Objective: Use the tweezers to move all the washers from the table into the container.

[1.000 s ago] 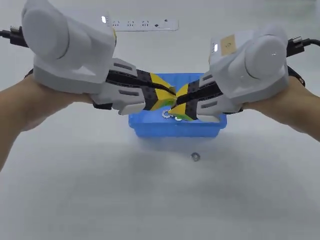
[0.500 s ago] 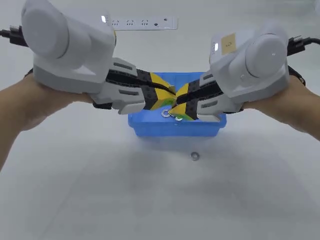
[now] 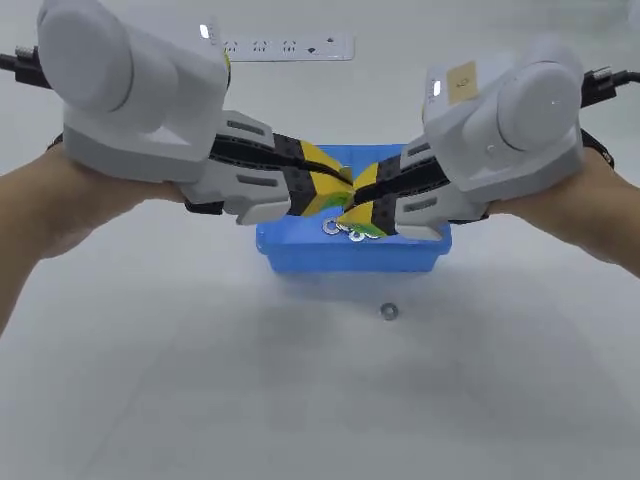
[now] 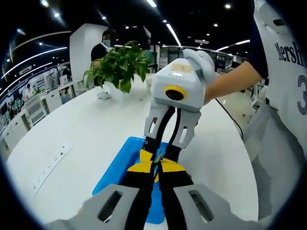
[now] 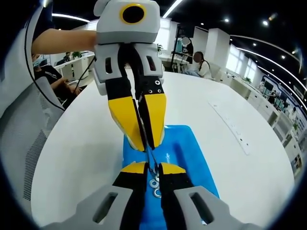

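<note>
A drop over the container [image 3: 350, 258] is seemingly being made. The tweezers [image 5: 151, 163] are being clenched in the jaws of the left gripper [image 3: 338, 188], while the state of the right gripper [image 3: 348, 213] cannot be told. Next, the washer [image 3: 389, 312] at lower centre on the surface [image 3: 200, 380] is needing a precise pinch.

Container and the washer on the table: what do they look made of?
Container: likely plastic, glossy; even blue colour with soft highlights on its floor in the right gripper view. Washer: probably metal, silvery with a bright glint, though too small to be sure. Table: smooth matte white; material unclear.
</note>
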Motion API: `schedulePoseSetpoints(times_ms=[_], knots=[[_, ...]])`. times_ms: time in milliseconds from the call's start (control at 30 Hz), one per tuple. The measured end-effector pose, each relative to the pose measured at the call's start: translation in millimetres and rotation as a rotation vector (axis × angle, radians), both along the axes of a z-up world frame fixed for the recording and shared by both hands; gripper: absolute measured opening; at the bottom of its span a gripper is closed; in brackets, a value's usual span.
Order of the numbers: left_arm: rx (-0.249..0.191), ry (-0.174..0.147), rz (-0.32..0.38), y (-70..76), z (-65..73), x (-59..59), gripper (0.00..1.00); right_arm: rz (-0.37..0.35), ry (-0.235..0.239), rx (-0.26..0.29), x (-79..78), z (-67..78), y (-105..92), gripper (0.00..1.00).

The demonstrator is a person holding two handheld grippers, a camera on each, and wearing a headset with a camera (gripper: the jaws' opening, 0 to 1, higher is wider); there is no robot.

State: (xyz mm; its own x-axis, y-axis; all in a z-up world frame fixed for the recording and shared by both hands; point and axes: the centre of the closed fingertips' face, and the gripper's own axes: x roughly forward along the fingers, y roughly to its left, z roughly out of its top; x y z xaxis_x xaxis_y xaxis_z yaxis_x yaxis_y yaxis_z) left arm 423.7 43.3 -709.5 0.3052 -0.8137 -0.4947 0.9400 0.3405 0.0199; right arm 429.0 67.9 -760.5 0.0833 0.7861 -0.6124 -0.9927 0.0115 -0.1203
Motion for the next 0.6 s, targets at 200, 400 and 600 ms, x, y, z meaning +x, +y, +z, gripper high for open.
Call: schedulePoseSetpoints(times_ms=[200,400,600], knots=[[-0.012,-0.005,0.001,-0.9,6.5,-2.1,0.08,0.003,-0.009,0.008,-2.2,6.5,0.5,0.08],[-0.013,-0.02,-0.002,-3.5,10.8,-1.3,0.08,0.01,-0.016,0.008,-4.2,9.2,2.9,0.08],[-0.025,-0.025,-0.017,-5.3,15.3,-2.0,0.08,0.017,-0.012,0.012,-4.5,10.3,2.4,0.07]])
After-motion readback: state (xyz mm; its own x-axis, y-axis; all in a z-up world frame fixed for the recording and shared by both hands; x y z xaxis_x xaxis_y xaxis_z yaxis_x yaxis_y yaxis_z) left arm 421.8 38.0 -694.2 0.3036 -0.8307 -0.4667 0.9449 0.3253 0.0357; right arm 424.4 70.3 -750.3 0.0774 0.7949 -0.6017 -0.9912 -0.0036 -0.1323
